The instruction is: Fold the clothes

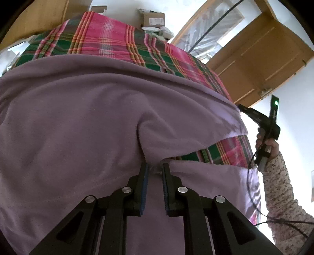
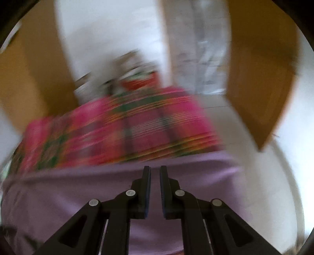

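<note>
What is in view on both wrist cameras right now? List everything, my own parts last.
purple garment: one, lilac, spread over the plaid cloth, nearest both cameras.
plaid cloth: one, pink and green, under the garment.
cardboard box: one, brown, beyond the cloth's far edge.
wooden door: one, tan, right of the cloth.
left claw: black, nearly shut on a garment fold.
right claw: black, narrow gap, over the garment edge; view blurred.
hand: one, patterned sleeve, holding the right claw's handle.
</note>
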### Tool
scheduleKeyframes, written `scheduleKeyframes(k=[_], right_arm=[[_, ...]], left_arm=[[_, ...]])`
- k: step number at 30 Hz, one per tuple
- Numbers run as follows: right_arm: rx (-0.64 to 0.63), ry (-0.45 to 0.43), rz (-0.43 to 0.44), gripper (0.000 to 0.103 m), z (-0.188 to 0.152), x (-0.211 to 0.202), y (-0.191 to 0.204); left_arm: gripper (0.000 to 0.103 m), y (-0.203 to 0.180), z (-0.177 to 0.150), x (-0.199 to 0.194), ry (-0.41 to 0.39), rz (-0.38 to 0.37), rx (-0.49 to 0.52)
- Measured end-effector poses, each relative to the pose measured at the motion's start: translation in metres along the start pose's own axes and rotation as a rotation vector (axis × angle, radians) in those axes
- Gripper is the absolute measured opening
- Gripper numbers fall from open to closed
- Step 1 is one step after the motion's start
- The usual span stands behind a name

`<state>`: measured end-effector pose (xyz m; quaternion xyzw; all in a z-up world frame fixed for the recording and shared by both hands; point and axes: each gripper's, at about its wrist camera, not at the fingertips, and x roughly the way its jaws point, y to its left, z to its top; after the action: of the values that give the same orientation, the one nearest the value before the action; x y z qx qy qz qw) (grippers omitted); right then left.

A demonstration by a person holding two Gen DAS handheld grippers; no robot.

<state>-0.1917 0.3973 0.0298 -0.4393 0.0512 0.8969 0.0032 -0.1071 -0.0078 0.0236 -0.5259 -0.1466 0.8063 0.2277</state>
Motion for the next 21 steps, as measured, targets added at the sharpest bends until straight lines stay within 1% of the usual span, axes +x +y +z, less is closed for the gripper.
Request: scheduleKeyframes(k=[2,3,5,9,12,14,17,21], right_arm=[[-0.072,0.003,0.075,0.009,-0.001,-0.001,0.027],[-0.105,0.008,0.089,0.009,-0.001,0.002,0.040],[-0.158,0.025,0.092,0.009,-0.002,0.013,0.064],[-0.164,0.041,0.071,0.009,0.007,0.035,0.088],[-0.154,0.037,0.040,0.009,0.022,0.053,0.101],[-0.162,0.033,0.026,0.010,0.023,0.057,0.111],[-0.173,0.029,-0.009,0.010,0.032,0.066,0.121],[-0.187,0.023,-0.063,0.013,0.044,0.078,0.131]], left_arm=[[0.014,-0.003,0.002,-0.003,0.000,0.006,0.010],[0.014,-0.004,0.002,-0.006,-0.007,0.006,0.017],[0.016,-0.004,0.003,-0.012,-0.027,-0.002,0.026],[0.020,0.006,0.013,-0.022,-0.061,-0.032,-0.002],[0.020,0.021,0.027,-0.025,-0.101,0.014,-0.020],[0.020,0.036,0.038,-0.026,-0.124,0.045,-0.046],[0.020,0.060,0.057,-0.022,-0.146,0.115,-0.093],[0.020,0.088,0.078,-0.013,-0.156,0.158,-0.137]])
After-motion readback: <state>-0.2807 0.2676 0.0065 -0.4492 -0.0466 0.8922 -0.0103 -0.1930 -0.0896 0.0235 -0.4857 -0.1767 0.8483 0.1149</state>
